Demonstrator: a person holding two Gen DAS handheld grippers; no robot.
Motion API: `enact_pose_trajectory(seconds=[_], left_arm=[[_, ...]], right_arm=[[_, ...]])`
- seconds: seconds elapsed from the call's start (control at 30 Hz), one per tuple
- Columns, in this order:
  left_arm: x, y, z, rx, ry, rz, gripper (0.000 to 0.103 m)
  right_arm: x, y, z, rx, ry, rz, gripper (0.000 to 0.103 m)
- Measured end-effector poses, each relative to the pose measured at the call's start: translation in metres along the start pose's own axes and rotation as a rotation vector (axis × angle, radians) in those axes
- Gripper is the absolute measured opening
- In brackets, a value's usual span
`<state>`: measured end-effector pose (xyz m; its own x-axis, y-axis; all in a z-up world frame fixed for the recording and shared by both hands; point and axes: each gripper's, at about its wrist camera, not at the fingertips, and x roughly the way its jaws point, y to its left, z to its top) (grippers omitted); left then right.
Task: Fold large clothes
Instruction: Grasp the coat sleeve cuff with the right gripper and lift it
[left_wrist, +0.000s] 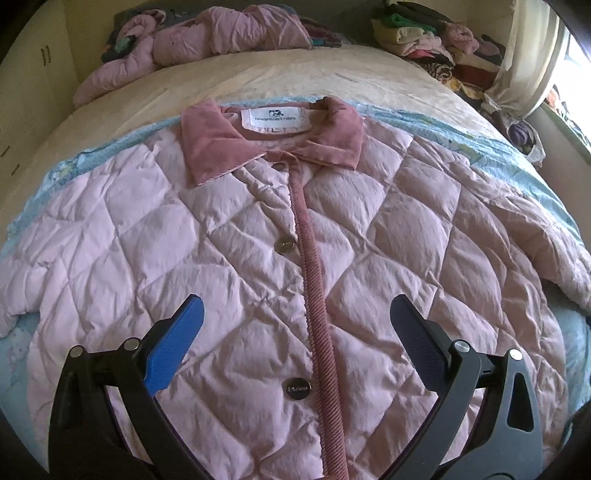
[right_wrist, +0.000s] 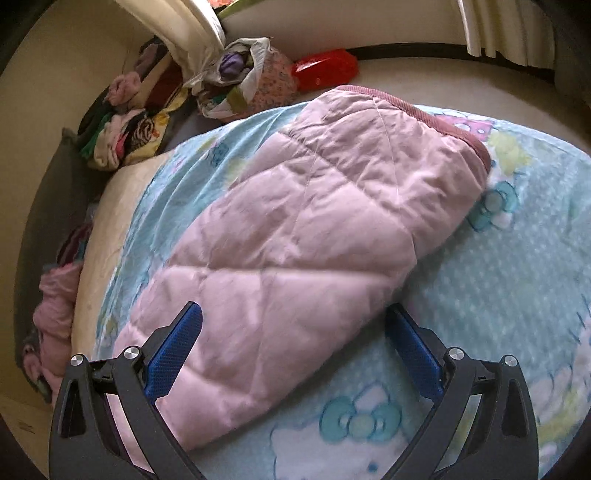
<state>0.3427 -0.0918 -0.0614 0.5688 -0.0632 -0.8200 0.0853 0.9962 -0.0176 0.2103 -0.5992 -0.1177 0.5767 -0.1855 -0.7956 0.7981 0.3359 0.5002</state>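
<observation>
The left claw (left_wrist: 295, 317) hovers low over the front of the pink quilted jacket (left_wrist: 236, 236), pointing up its buttoned placket toward the collar (left_wrist: 273, 142); its fingers are spread wide and hold nothing. The right claw (right_wrist: 293, 326) is also spread wide and empty, straddling one sleeve (right_wrist: 317, 221). The jacket lies flat, face up, on a blue patterned blanket (right_wrist: 509, 280) on the bed (left_wrist: 295, 79).

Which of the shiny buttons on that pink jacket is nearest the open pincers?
The lowest button, engraved with lettering, lies between the left gripper's spread fingers. The middle button and the small button under the collar lie farther up the corduroy placket.
</observation>
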Motion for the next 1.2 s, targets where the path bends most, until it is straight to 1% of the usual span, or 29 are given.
enact_pose_trajectory(seconds=[0.1,0.13,0.17,0.2,0.23,0.27,0.33,0.37,0.4,0.43,0.5,0.57,0.7,0.77,0.87,1.0,1.03,1.1,1.13,1.2], left_arm=[[-0.005,0.004,0.003,-0.009,-0.009,0.004,0.095],[-0.007,0.006,0.004,-0.014,-0.012,0.004,0.095],[-0.01,0.01,0.005,-0.022,-0.016,0.004,0.095],[-0.012,0.012,0.006,-0.027,-0.018,0.006,0.095],[-0.014,0.016,0.008,-0.031,-0.02,0.012,0.095],[-0.016,0.018,0.009,-0.03,-0.026,0.025,0.095],[-0.023,0.026,0.013,-0.026,-0.048,0.077,0.095],[-0.028,0.031,0.016,-0.036,-0.056,0.086,0.095],[-0.032,0.035,0.018,-0.045,-0.062,0.084,0.095],[-0.036,0.04,0.021,-0.055,-0.072,0.081,0.095],[-0.047,0.049,0.026,-0.076,-0.09,0.062,0.095],[-0.058,0.058,0.031,-0.093,-0.103,0.046,0.095],[-0.071,0.07,0.034,-0.108,-0.132,0.058,0.095],[-0.075,0.078,0.032,-0.113,-0.133,0.048,0.095],[-0.077,0.088,0.03,-0.123,-0.128,0.041,0.095],[-0.087,0.102,0.03,-0.151,-0.145,0.014,0.095],[-0.089,0.106,0.03,-0.169,-0.149,-0.003,0.095],[-0.092,0.117,0.029,-0.215,-0.152,-0.063,0.095],[-0.093,0.121,0.029,-0.225,-0.155,-0.076,0.095],[-0.096,0.126,0.029,-0.226,-0.162,-0.066,0.095]], right_arm=[[0.005,-0.004,0.006,0.009,-0.015,0.023,0.097],[0.006,-0.004,0.008,0.012,-0.023,0.031,0.091],[0.006,-0.004,0.01,0.015,-0.029,0.034,0.078],[0.005,-0.005,0.012,0.02,-0.036,0.025,0.071],[0.004,-0.006,0.014,0.025,-0.046,0.019,0.055],[0.003,-0.007,0.016,0.025,-0.05,0.024,0.043],[-0.001,-0.004,0.02,0.013,-0.058,0.058,0.035],[-0.009,0.001,0.02,-0.008,-0.07,0.075,0.03],[-0.016,0.007,0.021,-0.034,-0.085,0.099,0.029],[-0.022,0.011,0.021,-0.055,-0.098,0.12,0.025],[-0.043,0.029,0.02,-0.123,-0.129,0.175,0.022],[-0.06,0.046,0.018,-0.177,-0.143,0.229,0.02],[-0.095,0.085,0.007,-0.289,-0.173,0.343,0.019],[-0.111,0.103,0.003,-0.341,-0.192,0.384,0.018],[-0.13,0.127,-0.006,-0.388,-0.208,0.433,0.018],[-0.153,0.157,-0.021,-0.443,-0.214,0.491,0.018],[-0.158,0.164,-0.026,-0.459,-0.215,0.504,0.018],[-0.168,0.177,-0.033,-0.488,-0.219,0.53,0.017],[-0.17,0.182,-0.035,-0.497,-0.221,0.536,0.017],[-0.179,0.196,-0.043,-0.528,-0.225,0.558,0.017]])
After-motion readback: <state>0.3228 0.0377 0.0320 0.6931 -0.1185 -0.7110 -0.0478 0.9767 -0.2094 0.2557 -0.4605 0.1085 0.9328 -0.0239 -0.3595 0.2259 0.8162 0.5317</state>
